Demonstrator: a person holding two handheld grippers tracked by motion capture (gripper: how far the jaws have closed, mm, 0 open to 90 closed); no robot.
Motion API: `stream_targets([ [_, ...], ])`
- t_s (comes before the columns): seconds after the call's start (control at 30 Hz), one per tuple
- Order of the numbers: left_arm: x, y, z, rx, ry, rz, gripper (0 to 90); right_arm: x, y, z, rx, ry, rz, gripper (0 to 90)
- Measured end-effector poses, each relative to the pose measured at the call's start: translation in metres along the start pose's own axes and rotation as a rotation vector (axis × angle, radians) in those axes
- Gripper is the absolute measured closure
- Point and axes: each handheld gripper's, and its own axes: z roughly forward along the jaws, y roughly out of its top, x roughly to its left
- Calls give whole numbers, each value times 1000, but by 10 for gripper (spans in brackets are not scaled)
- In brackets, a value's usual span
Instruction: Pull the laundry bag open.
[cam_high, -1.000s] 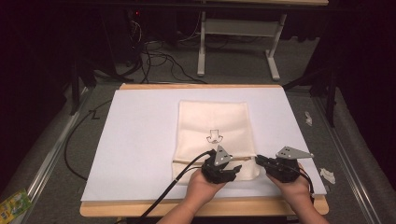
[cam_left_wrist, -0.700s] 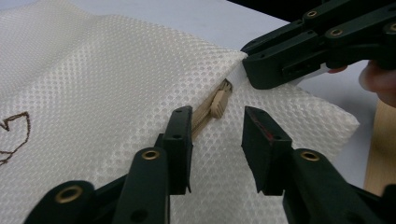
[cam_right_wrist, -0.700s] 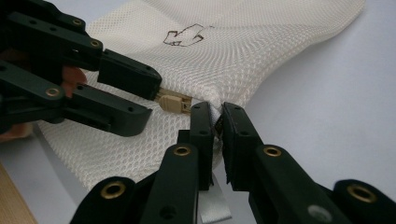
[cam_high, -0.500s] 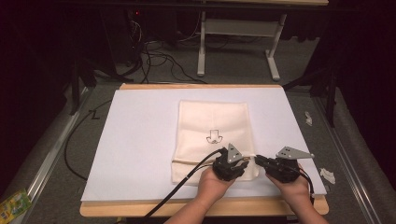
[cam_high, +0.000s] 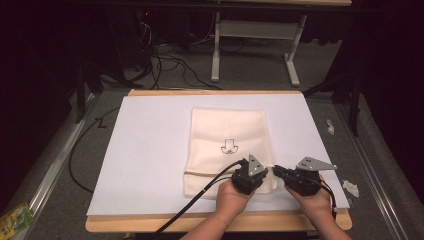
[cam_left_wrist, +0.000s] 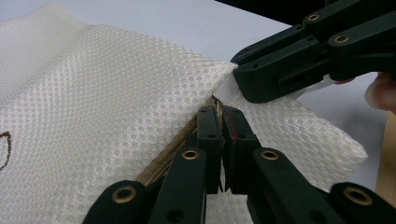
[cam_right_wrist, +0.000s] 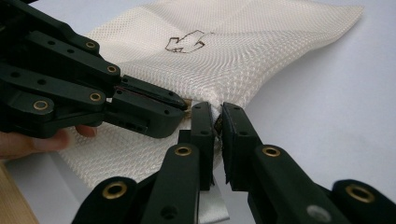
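Your cream mesh bag (cam_high: 227, 132) lies flat on white paper (cam_high: 150, 150), small brown mark on top. Left gripper (cam_left_wrist: 219, 114) pinches its zipper end; right gripper (cam_right_wrist: 215, 116) clamps the mesh edge.

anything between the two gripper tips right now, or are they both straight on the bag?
Only bag. In the left gripper view the left gripper and the right gripper both pinch the mesh bag at its zipper end, mesh bunched between them.
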Motion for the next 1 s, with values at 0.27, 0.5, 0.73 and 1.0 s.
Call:
stream_targets([
  [0.27, 1, -2, 0, -5, -4, -10, 873, 0, 0, 1, 11, -8, -7, 852],
  [0.5, 2, -4, -4, -6, -6, -12, 874, 1, 1, 1, 15, -10, -14, 854],
  [0.73, 5, -4, -8, 4, -5, -11, 874, 3, 1, 0, 15, -15, -15, 855],
  [1.0, 15, -11, -18, 3, -4, -52, 874, -3, 0, -2, 0, -13, 15, 854],
])
